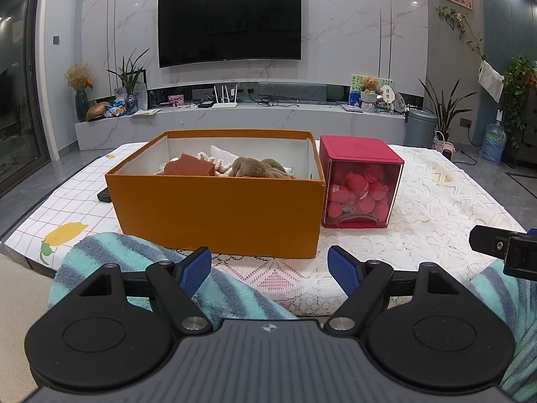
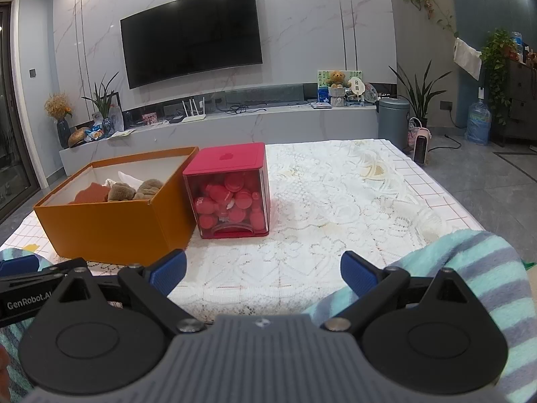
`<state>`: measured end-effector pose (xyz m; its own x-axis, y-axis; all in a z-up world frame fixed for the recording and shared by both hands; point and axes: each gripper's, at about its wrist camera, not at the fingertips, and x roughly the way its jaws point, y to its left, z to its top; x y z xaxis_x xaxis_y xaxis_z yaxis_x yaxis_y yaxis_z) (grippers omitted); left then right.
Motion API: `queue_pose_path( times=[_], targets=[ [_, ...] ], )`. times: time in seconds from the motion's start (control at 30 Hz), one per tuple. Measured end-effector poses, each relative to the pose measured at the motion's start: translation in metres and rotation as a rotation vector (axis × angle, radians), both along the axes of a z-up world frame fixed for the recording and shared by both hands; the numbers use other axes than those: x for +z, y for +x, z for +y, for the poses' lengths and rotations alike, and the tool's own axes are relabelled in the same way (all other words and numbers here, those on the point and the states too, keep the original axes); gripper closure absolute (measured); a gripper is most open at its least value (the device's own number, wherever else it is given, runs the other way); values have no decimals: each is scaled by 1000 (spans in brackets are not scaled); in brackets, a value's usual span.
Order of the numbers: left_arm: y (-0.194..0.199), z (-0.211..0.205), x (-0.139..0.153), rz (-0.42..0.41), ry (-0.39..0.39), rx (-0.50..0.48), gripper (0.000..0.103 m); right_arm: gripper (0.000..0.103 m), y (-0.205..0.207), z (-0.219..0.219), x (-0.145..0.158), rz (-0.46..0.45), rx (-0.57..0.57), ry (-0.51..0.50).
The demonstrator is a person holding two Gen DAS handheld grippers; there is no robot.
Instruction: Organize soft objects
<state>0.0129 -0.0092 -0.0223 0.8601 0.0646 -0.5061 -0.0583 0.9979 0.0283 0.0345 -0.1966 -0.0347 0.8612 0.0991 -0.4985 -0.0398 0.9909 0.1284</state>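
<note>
An open orange box (image 1: 218, 215) (image 2: 110, 226) stands on the table. Inside it lie a brown plush toy (image 1: 260, 168) (image 2: 134, 190), a rust-red sponge block (image 1: 189, 165) (image 2: 90, 194) and some white soft items (image 1: 214, 161). My left gripper (image 1: 269, 270) is open and empty just in front of the box's near wall. My right gripper (image 2: 263, 273) is open and empty over the lace cloth, right of the box. A striped teal fleece (image 1: 134, 255) (image 2: 486, 268) lies under both grippers at the table's near edge.
A red box with a clear front, full of red capsules (image 1: 360, 184) (image 2: 230, 189), stands against the orange box's right side. A white lace cloth (image 2: 335, 201) covers the table. A dark remote (image 1: 104, 195) lies left of the box. The right gripper's tip (image 1: 500, 245) shows at the right edge.
</note>
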Motion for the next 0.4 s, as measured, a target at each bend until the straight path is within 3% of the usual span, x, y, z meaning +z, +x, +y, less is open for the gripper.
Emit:
queue_pose_path(
  times=[0.4],
  targets=[
    [0, 2, -1, 1, -2, -3, 11, 7, 0, 0, -1, 6, -5, 5]
  ],
)
